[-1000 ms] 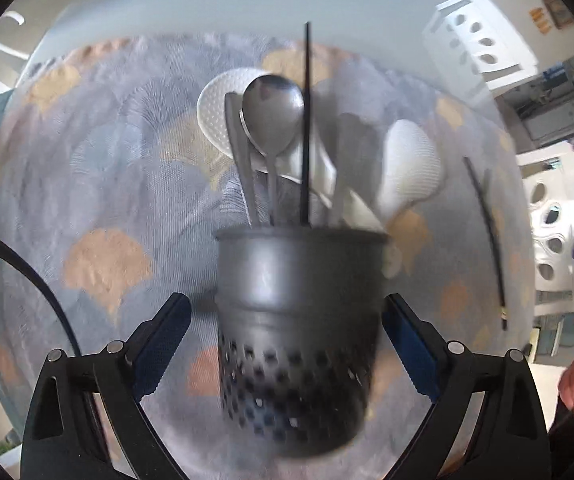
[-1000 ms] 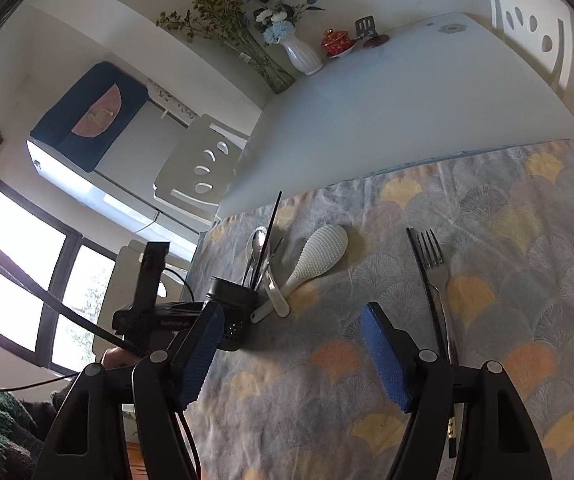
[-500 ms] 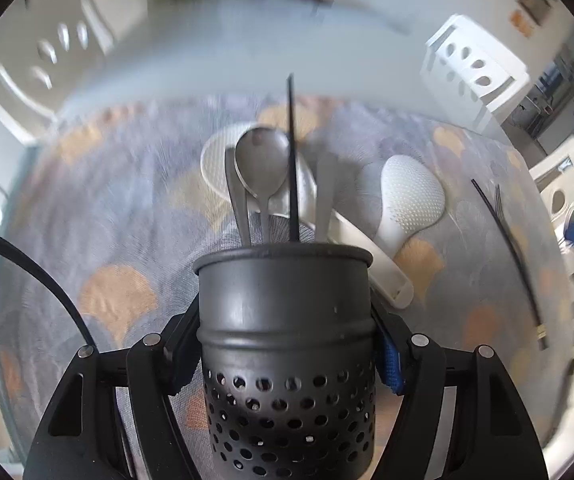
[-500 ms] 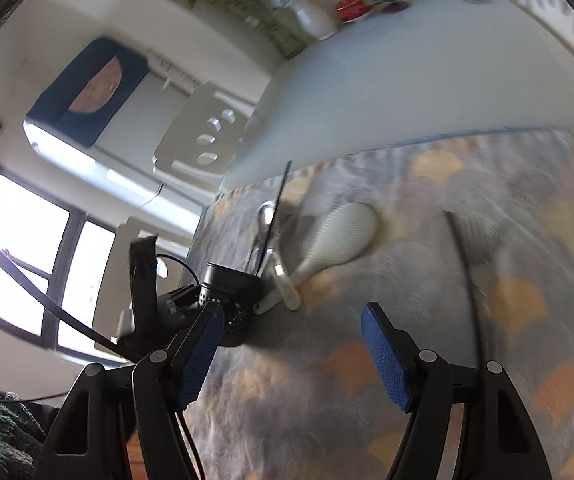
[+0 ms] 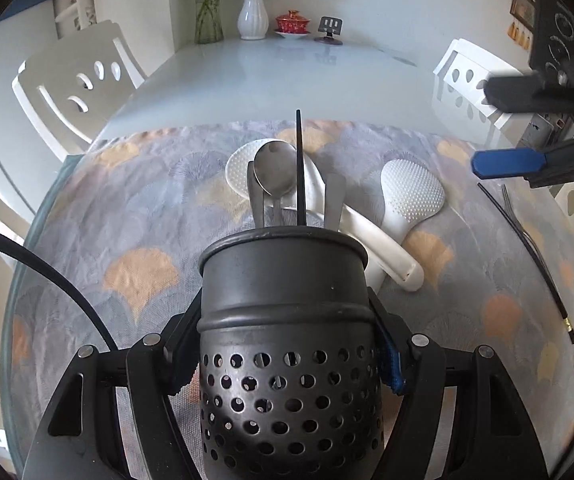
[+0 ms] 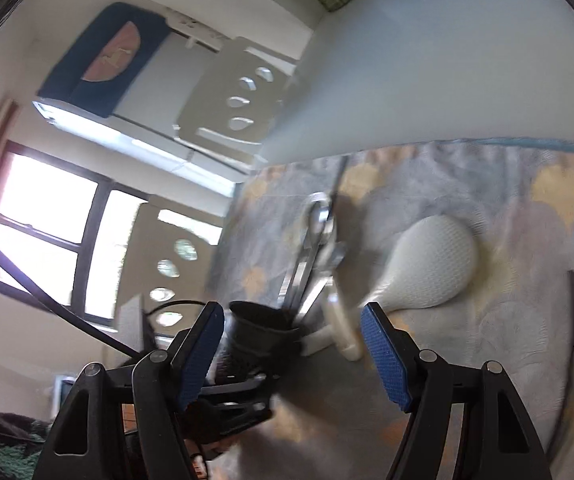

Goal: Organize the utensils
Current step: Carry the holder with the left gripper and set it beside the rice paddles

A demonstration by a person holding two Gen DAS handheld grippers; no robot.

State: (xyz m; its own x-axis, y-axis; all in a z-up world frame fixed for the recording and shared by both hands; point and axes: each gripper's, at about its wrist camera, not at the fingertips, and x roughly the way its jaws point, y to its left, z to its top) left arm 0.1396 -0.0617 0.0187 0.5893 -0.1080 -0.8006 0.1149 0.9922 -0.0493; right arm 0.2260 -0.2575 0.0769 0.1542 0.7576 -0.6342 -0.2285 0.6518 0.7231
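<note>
Black perforated metal utensil holder (image 5: 285, 344) fills the lower middle of the left wrist view, standing on a grey cloth with orange fan shapes (image 5: 143, 276) that covers the near end of a pale glass desk (image 5: 271, 80). The left tool (image 5: 287, 360) grips the holder, one blue pad pressed against each side of it. A steel spoon (image 5: 273, 174), two more steel handles and one black chopstick (image 5: 299, 168) stand upright inside the holder. Behind it on the cloth lie two white plastic rice paddles: one (image 5: 403, 204) to the right with its dimpled head up, the other (image 5: 327, 208) partly hidden behind the utensils, its handle crossing over the first one's handle. Farther right, a second black chopstick (image 5: 527, 256) and a steel fork (image 5: 521, 220) lie side by side on the cloth. The right tool (image 5: 503, 164) shows at the upper right edge.

From the right wrist, the picture is blurred. The right tool (image 6: 291, 344) is spread wide with nothing between its blue pads. Beyond them stands the holder (image 6: 263, 328) with the left tool's black frame around it, utensils rising from its top. The white paddle (image 6: 431, 268) lies on the cloth to the right, and the loose chopstick (image 6: 573, 336) is near the right edge.
</note>
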